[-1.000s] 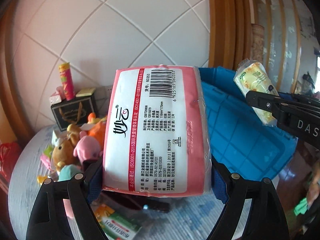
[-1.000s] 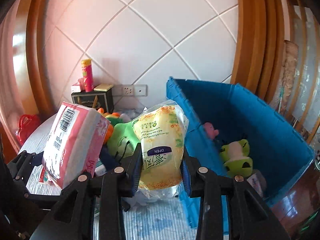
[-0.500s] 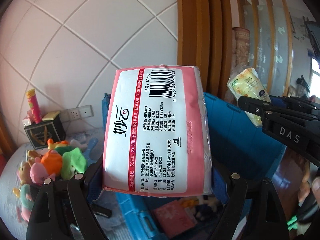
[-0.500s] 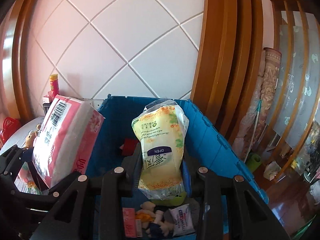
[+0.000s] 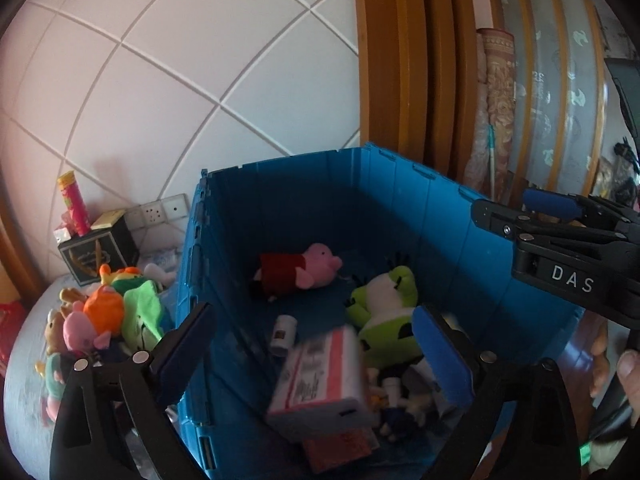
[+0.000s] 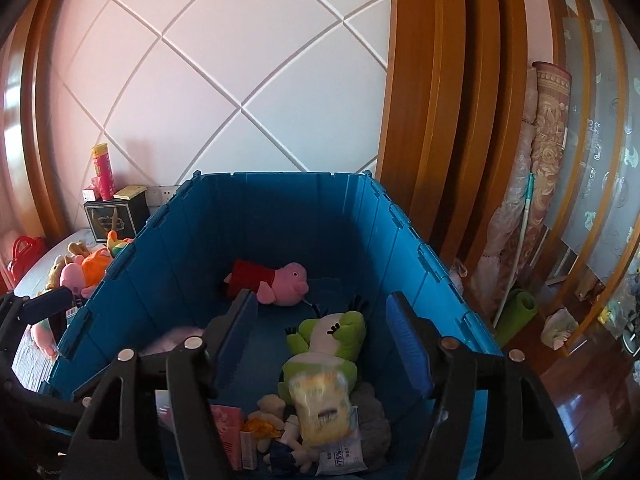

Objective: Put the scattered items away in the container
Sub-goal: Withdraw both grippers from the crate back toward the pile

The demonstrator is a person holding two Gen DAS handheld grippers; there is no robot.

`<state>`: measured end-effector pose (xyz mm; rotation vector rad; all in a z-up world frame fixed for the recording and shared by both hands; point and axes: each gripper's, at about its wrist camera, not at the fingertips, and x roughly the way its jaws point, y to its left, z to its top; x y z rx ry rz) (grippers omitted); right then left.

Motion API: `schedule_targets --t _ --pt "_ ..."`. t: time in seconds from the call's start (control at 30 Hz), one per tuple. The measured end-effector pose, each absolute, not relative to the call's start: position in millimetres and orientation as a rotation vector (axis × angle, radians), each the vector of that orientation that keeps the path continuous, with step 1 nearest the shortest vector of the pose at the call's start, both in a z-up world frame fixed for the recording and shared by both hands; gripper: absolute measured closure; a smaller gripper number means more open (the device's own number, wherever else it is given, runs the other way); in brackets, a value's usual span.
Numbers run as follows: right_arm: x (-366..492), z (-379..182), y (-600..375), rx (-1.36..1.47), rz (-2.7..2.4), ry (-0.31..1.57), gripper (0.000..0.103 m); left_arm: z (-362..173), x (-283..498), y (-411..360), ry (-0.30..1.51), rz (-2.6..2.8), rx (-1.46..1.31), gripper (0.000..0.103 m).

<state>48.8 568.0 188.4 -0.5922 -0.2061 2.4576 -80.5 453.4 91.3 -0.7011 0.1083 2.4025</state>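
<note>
1. We are holding the left gripper (image 5: 316, 344) over the blue crate (image 5: 400, 184), fingers spread wide and gripping nothing.
2. The pink tissue pack (image 5: 320, 384) is blurred inside the crate.
3. Our right gripper (image 6: 324, 328) is likewise spread above the yellow pouch (image 6: 324, 408), which is lying on the green frog toy (image 6: 332, 340).

We read "DAS" in white letters on the black body of the right gripper (image 5: 568, 280), above the blue plastic crate's rim (image 5: 420, 170). Inside that crate, a white wipes packet (image 6: 342, 458) shows "75%"; other printing is blurred.
</note>
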Motion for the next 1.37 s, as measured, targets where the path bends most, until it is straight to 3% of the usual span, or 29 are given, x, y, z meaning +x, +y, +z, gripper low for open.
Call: schedule_targets --t 0.07,0.1,0.5,0.97,1.37 --pt "53 190 569 -0.573 2.454 -0.204 0.005 92 -79 451 0.099 2.408 -0.697 0.001" --pt "55 190 569 -0.560 2.448 -0.200 0.000 93 -78 449 0.098 2.414 -0.694 0.001" --pt "83 183 498 -0.518 2.521 -0.167 0.000 93 -63 354 0.021 2.483 -0.690 0.001" --pt "88 108 326 -0.621 2.632 -0.172 0.000 58 -16 170 -0.026 2.597 -0.758 0.001" --pt "115 88 269 -0.620 2.608 -0.162 0.000 41 19 108 -0.014 2.612 -0.769 0.001"
